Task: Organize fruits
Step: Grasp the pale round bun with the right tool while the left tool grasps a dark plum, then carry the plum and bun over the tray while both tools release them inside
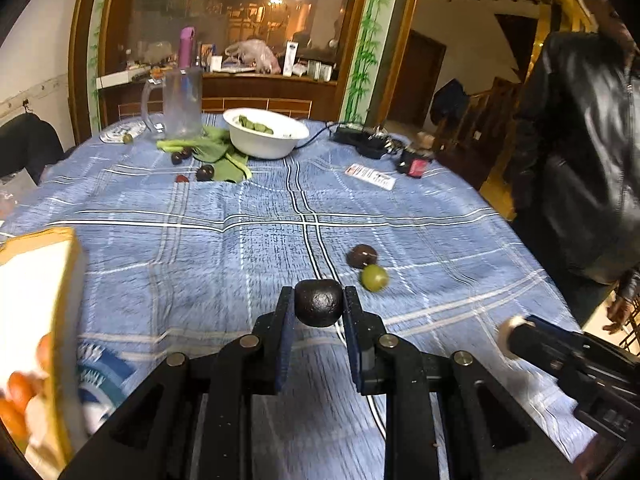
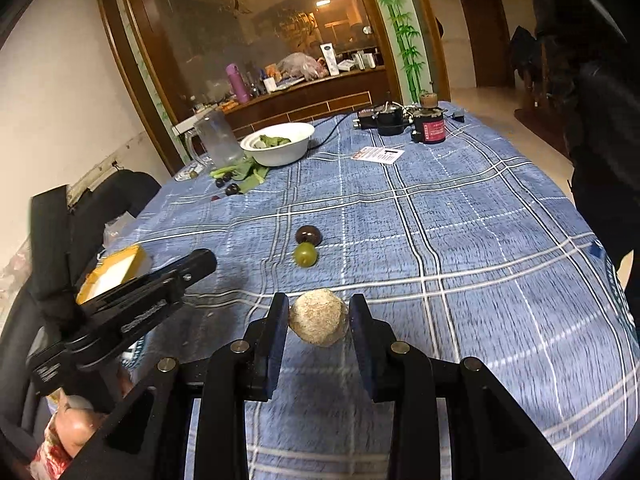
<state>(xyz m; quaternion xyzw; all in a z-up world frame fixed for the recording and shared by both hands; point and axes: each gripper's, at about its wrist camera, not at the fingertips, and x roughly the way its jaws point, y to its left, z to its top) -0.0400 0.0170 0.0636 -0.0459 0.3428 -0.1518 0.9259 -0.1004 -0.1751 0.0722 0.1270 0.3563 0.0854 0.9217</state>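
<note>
My left gripper is shut on a dark round fruit and holds it above the blue checked tablecloth. My right gripper is shut on a pale tan round fruit; it also shows at the right of the left wrist view. A brown fruit and a green fruit lie touching each other mid-table, ahead of both grippers; they also show in the right wrist view, brown fruit and green fruit. A yellow-edged box with orange fruits stands at the left.
A white bowl with green pieces, a clear jug, green leaves and some dark fruits are at the far side. Black devices and a card lie far right. A person in a black jacket stands right.
</note>
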